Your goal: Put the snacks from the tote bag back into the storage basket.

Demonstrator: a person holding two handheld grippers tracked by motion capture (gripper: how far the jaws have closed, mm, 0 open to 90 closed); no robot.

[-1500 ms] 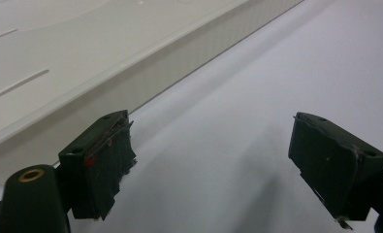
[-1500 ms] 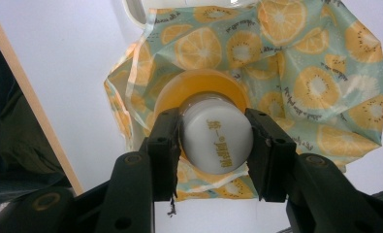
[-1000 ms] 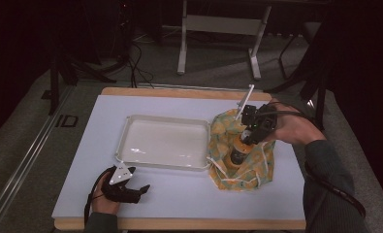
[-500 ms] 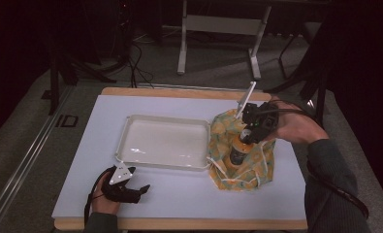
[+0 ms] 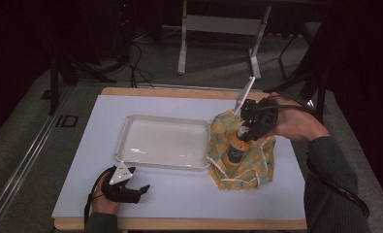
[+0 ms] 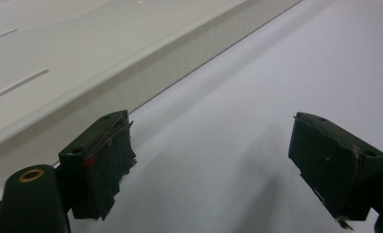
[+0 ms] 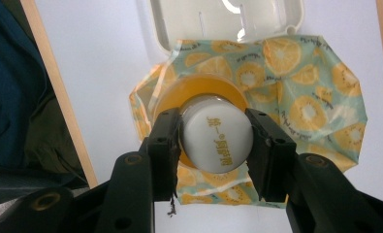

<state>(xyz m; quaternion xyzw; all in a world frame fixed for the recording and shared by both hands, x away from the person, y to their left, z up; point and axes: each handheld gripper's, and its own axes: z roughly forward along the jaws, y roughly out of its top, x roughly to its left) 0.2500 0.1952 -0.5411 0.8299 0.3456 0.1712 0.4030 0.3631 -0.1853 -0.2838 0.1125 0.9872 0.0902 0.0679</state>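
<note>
Bottle (image 7: pixel 217 141) gripped, bag (image 7: pixel 295 102) touching tray (image 7: pixel 228 19)

Dim surroundings, brightly lit table (image 5: pixel 179 199) (soft shadows), slightly blurred close views.

A shallow white tray (image 5: pixel 162 143) lies on the pale tabletop (image 5: pixel 179 204), just beyond the left gripper and to the left of the right one; from the left gripper its long side wall (image 6: pixel 145 63) runs close ahead of the jaws. The table's wooden edge (image 5: pixel 179 224) borders its near side. On the grey floor behind the table, far past both grippers, stand a metal stand (image 5: pixel 218 29) and loose black cables (image 5: pixel 140 68).
</note>
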